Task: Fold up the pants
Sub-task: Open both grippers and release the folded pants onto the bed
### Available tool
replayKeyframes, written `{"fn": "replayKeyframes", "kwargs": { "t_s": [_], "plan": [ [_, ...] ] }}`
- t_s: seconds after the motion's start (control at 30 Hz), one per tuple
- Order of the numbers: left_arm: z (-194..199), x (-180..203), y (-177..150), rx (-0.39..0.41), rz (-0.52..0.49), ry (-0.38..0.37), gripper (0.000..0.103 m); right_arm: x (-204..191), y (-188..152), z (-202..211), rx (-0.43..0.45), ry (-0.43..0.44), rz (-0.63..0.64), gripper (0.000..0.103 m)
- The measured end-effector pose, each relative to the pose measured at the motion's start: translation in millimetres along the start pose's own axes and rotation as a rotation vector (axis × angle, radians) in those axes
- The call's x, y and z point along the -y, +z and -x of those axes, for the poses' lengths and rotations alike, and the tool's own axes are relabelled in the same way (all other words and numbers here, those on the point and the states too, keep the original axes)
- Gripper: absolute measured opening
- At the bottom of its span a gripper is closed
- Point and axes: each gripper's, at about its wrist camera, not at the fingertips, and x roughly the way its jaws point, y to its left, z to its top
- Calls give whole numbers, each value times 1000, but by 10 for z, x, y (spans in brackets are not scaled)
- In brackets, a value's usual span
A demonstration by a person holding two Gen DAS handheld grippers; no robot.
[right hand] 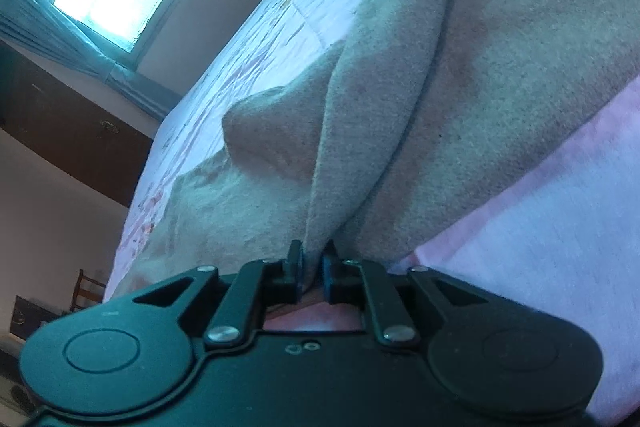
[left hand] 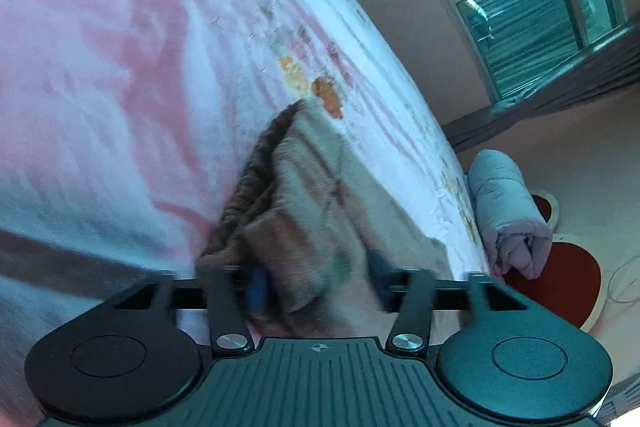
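Right black two-finger gripper (right hand: 312, 267) pinches a raised fold of the grey-brown fleece pants (right hand: 460, 99), which lie spread on the pink-and-white quilted bedspread (right hand: 560, 247); left black gripper (left hand: 320, 287) stands released, jaws apart astride the ribbed waistband (left hand: 256, 179); bed edge (left hand: 440, 131) beside open floor.

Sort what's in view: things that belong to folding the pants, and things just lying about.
Job:
pants
left hand-held gripper, open
right hand-held gripper, pinching the pants
bedspread underneath

Lying about:
rolled quilt
red stool
chair
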Motion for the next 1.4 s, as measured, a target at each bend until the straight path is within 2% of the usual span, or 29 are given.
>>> {"fn": "replayKeyframes", "kwargs": {
  "t_s": [0.07,0.1,0.17,0.2,0.3,0.37,0.43,0.5,0.53,0.57,0.6,0.63,0.73,0.8,0.9,1.0,1.03,1.13,1.2,1.33,1.37,1.4],
  "plan": [
    [79,189,3,24,-54,31,96,3,21,67,17,4,-5,14],
    [150,297,6,40,-89,75,98,2,30,114,29,-1,-2,15],
    [352,515,9,112,-164,158,98,1,54,222,61,-11,10,19],
    [453,626,7,154,-197,166,98,11,68,274,78,-13,15,20],
    [603,1061,-38,259,-321,110,98,50,131,443,135,-13,19,21],
    [468,1253,-78,239,-356,20,98,80,181,495,165,-13,5,22],
    [159,1324,-133,187,-360,-41,98,93,227,502,177,-13,-12,22],
    [-244,1239,-170,117,-304,-39,98,98,254,506,183,-15,-17,23],
    [-443,1149,-181,67,-269,-16,98,99,266,507,180,-15,-21,24],
    [-664,1005,-188,2,-214,44,98,96,269,508,179,-17,-22,24],
    [-806,863,-219,-19,-167,98,97,95,275,520,181,-19,-22,25],
    [-837,836,-265,0,-195,88,98,84,274,519,184,-21,-19,25],
    [-803,1032,-333,-20,-298,153,98,119,340,602,193,-39,4,28],
    [-633,1234,-376,14,-422,191,98,136,426,668,212,-64,33,30],
    [-433,1393,-501,68,-608,360,103,139,683,702,237,-132,83,32],
    [-384,1311,-635,74,-675,526,103,32,984,592,223,-188,156,32],
    [-392,1262,-686,71,-690,560,103,-27,1061,537,223,-202,187,32],
    [-531,1188,-875,82,-797,630,103,-243,1246,273,188,-263,309,32],
    [-591,1218,-929,112,-803,675,103,-378,1283,85,163,-294,385,31],
    [-567,1413,-925,124,-802,737,103,-605,1292,-340,85,-444,541,29],
    [-532,1538,-955,154,-806,691,103,-636,1290,-390,89,-474,566,29],
    [-480,1665,-995,193,-797,607,103,-649,1288,-388,102,-473,573,29]
  ]
}}
